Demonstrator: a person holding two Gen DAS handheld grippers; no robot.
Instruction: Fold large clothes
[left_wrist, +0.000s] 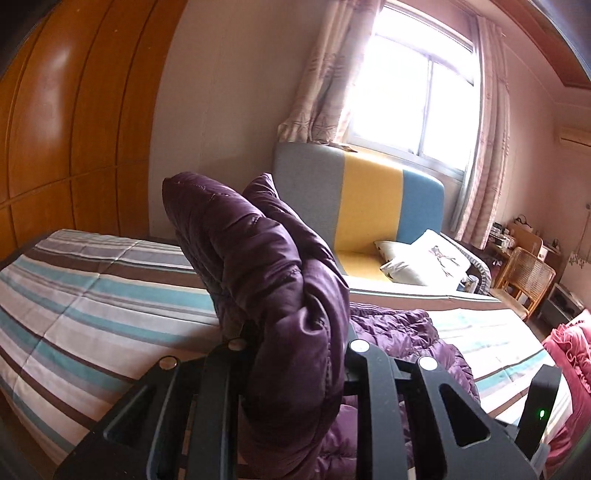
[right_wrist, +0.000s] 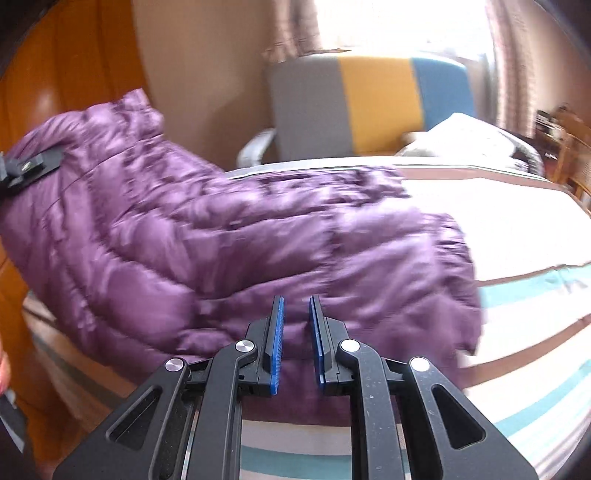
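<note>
A purple quilted down jacket (right_wrist: 229, 240) lies on the striped bed (right_wrist: 517, 229), with its left part lifted. My left gripper (left_wrist: 295, 354) is shut on a thick fold of the jacket (left_wrist: 266, 266) and holds it up above the bed; its fingertips are hidden by the fabric. It also shows at the left edge of the right wrist view (right_wrist: 26, 168), clamped on the raised part. My right gripper (right_wrist: 296, 325) is open with a narrow gap between its blue pads (right_wrist: 277, 339), empty, just in front of the jacket's near edge. That view is motion-blurred.
The striped bedsheet (left_wrist: 92, 302) covers the bed. A grey, yellow and blue headboard (left_wrist: 369, 199) with pillows (left_wrist: 424, 258) stands behind. A wooden wardrobe (left_wrist: 66, 110) is at the left. A wicker chair (left_wrist: 528, 280) and a red cloth (left_wrist: 569, 350) are at the right.
</note>
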